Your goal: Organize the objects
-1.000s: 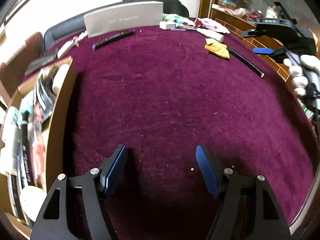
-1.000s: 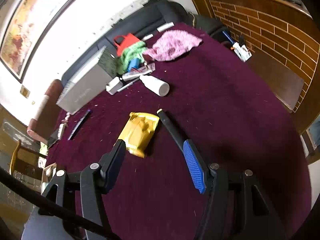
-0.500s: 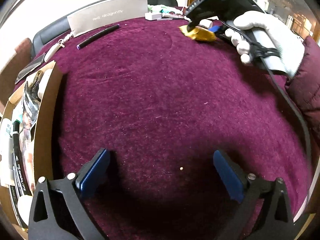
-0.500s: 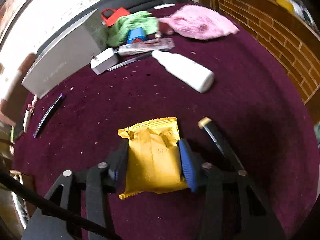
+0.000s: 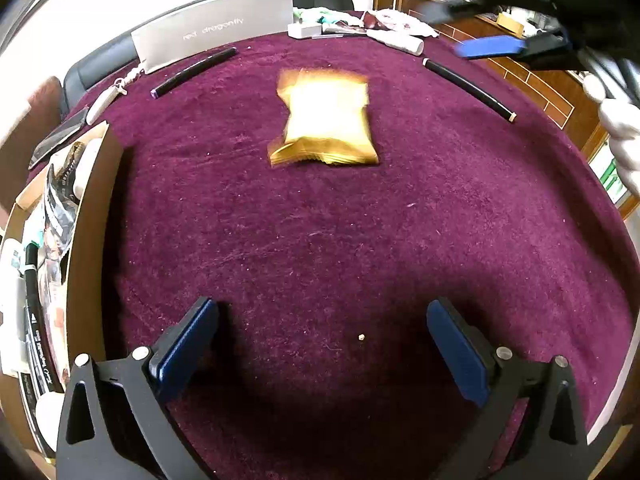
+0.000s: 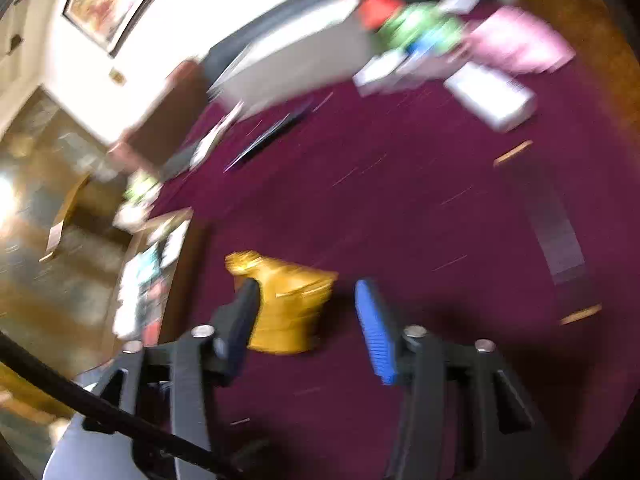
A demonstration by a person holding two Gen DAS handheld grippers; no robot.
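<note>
Left tool (image 5: 322, 344) sits at the bottom of its view with its jaws spread as wide as they go, nothing between them but bare maroon cloth on the counter (image 5: 320, 240). Right tool (image 6: 306, 320) shows in its own blurred view with jaws opening; the yellow packet (image 6: 292, 308) lies between them, beside the left pad, with a clear gap to the blue pad, so it is not pinched. In the left view the right tool appears at the upper right, well above and right of the packet.

The packet (image 5: 326, 120) lies in the upper middle of the left view, motion-blurred, with open cloth on all sides. A wide stretch of empty cloth runs from it down to the left tool.

Along the left edge a cardboard box (image 5: 86, 216) stands, its wall at the counter's rim and its inside packed with markers and wrappers. At the upper left a dark pen (image 5: 194, 72) lies slantwise, just in front of a grey box (image 5: 216, 28) that stands along the far edge. A white bottle (image 5: 398, 42) lies at the top, right of the grey box, amid smaller clutter. A black rod (image 5: 468, 88) lies slantwise at the upper right, near the counter's right rim. The rim curves down the right side, with a gloved hand (image 5: 620, 132) beyond it.
</note>
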